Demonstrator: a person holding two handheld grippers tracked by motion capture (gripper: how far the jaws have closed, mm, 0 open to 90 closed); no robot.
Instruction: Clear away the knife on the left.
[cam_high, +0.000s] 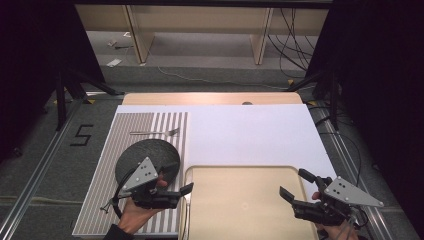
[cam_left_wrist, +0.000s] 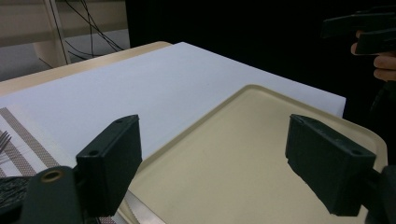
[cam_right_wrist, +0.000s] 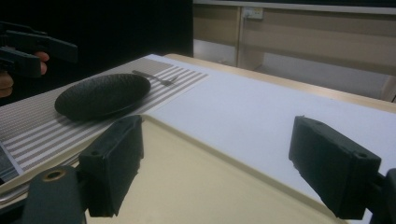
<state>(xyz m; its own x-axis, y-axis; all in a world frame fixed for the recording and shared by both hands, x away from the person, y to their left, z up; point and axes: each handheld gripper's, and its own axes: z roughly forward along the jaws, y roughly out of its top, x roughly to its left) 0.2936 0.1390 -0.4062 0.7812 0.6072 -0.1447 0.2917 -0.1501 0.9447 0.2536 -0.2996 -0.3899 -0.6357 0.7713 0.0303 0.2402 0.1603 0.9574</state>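
Tray, beige and bare, was laid at the near edge of the bench, between the two hand-held grippers, and was taken as the thing being worked on, since both pairs of jaws were turned toward it. The left hand-held gripper was held just beside the tray's near left corner, its jaws spread wide and nothing gripped between them; in the left gripper view the tray's rim was framed between those open jaws. The right hand-held gripper was held over the tray's near right part, likewise opened wide and empty, with the tray surface seen between its jaws. It was judged that the two were posed on opposite sides so that the tray could be taken by both edges at once and kept level, though no contact with the rim was shown.

To the left, a striped placemat was spread on the bench, and a dark round plate was set on it, partly hidden by the left gripper's grey plate. Farther off on the same mat a fork was laid crosswise, well apart from the tray. A white sheet was spread under the tray and beyond it, covering most of the bench up to the far edge, probably to give a plain working surface. Beyond the bench, the floor, with loose cables, and pale shelving were seen.
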